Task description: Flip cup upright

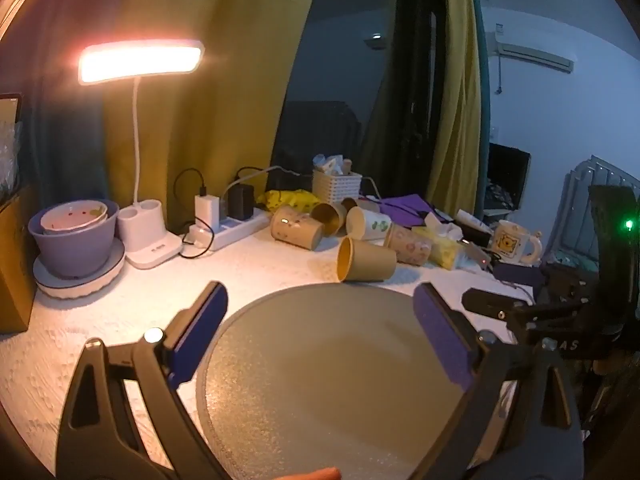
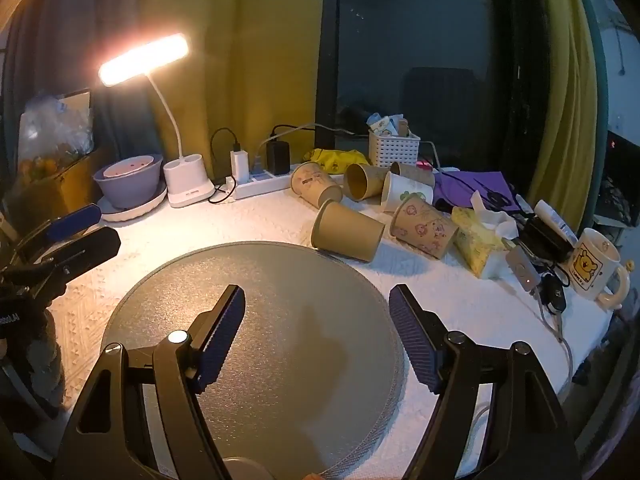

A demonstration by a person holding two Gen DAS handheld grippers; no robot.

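Note:
Several paper cups lie on their sides behind a round grey mat [image 1: 332,364] [image 2: 280,320]. The nearest is a plain brown cup [image 1: 366,260] [image 2: 347,231], at the mat's far edge, its mouth to the left. A brown cup with pink prints [image 2: 423,226] [image 1: 408,245] lies to its right. A white cup with green prints [image 2: 406,192] [image 1: 368,223] lies behind. My left gripper [image 1: 320,300] is open and empty above the mat. My right gripper [image 2: 318,304] is open and empty above the mat. The left gripper also shows at the left edge of the right wrist view [image 2: 76,236].
A lit desk lamp [image 1: 140,60] [image 2: 144,60] and a purple bowl on a white plate [image 1: 74,240] [image 2: 130,184] stand at back left. A power strip [image 2: 256,182], white basket [image 2: 394,148], yellow tissue pack [image 2: 480,244], keys [image 2: 554,300] and bear mug [image 2: 596,268] crowd the back and right.

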